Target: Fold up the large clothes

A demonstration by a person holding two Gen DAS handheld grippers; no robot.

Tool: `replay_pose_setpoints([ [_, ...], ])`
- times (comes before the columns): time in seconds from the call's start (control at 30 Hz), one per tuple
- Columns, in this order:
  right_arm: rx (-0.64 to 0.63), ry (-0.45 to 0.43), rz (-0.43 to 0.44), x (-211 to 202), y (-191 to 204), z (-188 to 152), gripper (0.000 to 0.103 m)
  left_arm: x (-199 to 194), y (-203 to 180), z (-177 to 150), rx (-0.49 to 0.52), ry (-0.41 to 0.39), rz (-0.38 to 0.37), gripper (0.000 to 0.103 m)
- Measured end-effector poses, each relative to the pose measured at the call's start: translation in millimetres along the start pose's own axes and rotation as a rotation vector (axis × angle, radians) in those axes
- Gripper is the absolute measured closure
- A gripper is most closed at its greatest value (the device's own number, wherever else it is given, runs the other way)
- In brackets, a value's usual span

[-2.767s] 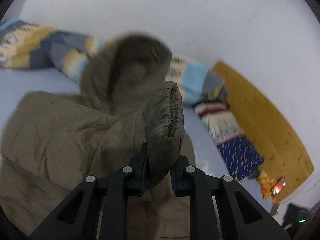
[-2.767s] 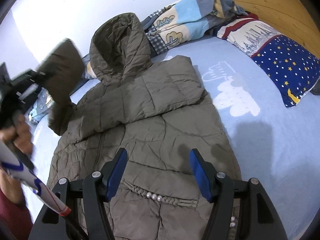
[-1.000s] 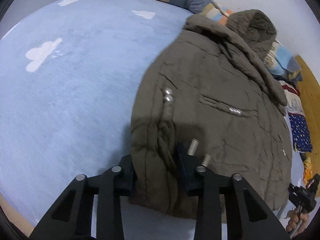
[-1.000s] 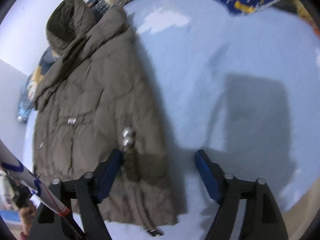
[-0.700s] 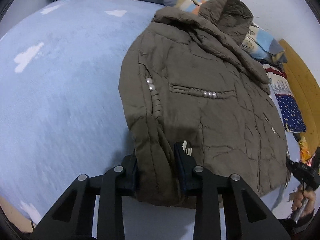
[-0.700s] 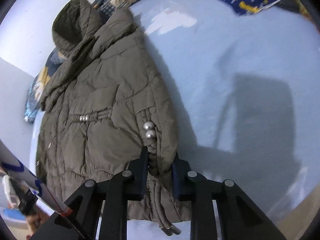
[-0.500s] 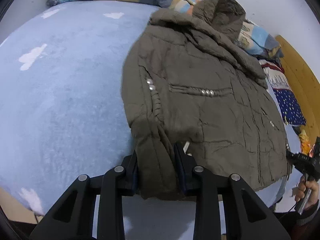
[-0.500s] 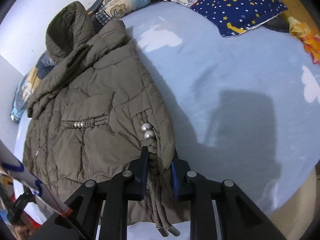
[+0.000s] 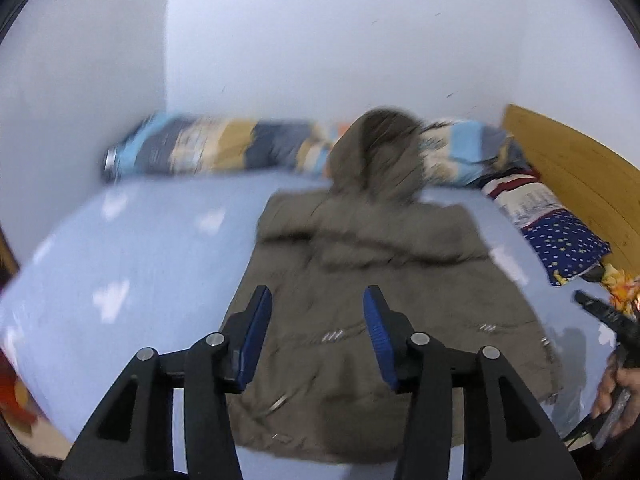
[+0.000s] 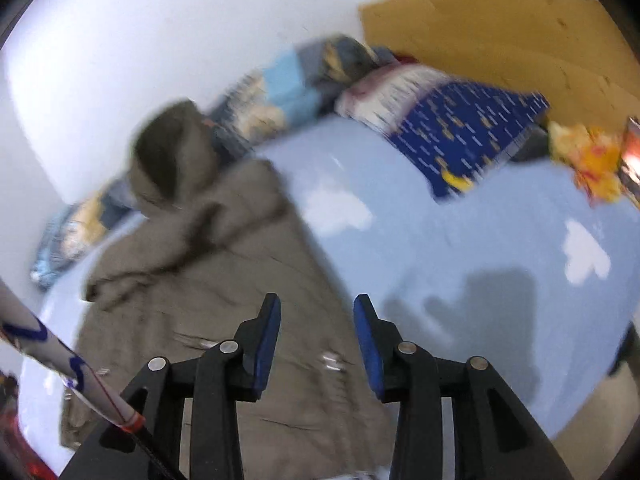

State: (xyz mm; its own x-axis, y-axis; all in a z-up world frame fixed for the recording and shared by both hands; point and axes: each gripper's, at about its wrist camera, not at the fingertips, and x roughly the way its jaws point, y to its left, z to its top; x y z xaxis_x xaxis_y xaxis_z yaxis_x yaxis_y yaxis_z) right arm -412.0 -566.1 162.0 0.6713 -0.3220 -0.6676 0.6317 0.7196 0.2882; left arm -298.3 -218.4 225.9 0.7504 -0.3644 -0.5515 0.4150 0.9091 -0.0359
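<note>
Now released: the olive hooded jacket (image 9: 372, 280), which half a second earlier was pinched at its lower hem by both tools, is seen lying flat on the light-blue bed sheet (image 9: 132, 248), free of either grip.

Left gripper (image 9: 318, 336): jaws have just been opening and are held partly apart, nothing between the blue pads (image 9: 256, 332). The jacket is viewed through the gap, ahead of and below the tips, its hem nearest the tool and its hood (image 9: 380, 148) farthest, propped against the striped bedding roll (image 9: 224, 148) at the wall. Where the hem corner earlier filled the jaws, the whole garment is now taken in from higher up, the tool tilted downward. The frame is motion-blurred.

Right gripper (image 10: 316, 340): jaws likewise have just been opening, partly apart, holding nothing. The jacket (image 10: 208, 280) is seen ahead and to the left of the tips, its right edge running just under the gap; bare sheet (image 10: 460, 240) is to the right. A starred blue pillow (image 10: 468, 128) and wooden headboard (image 10: 500, 40) are far ahead to the right.

The person's right hand (image 9: 618, 384), gripping a black handle, is seen at the right edge of the left view.
</note>
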Motion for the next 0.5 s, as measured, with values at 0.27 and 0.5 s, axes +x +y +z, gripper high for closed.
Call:
replay_pose_setpoints([
  [0.27,-0.142,0.017,0.12,-13.9,45.8,-22.2,0.058,-54.4,-73.9,46.4,0.079,-0.148,-0.063,0.045],
  [0.5,-0.142,-0.008,0.183,-37.8,51.2,-39.0,0.057,-95.9,-95.3,57.7,0.104,-0.227,-0.08,0.04],
])
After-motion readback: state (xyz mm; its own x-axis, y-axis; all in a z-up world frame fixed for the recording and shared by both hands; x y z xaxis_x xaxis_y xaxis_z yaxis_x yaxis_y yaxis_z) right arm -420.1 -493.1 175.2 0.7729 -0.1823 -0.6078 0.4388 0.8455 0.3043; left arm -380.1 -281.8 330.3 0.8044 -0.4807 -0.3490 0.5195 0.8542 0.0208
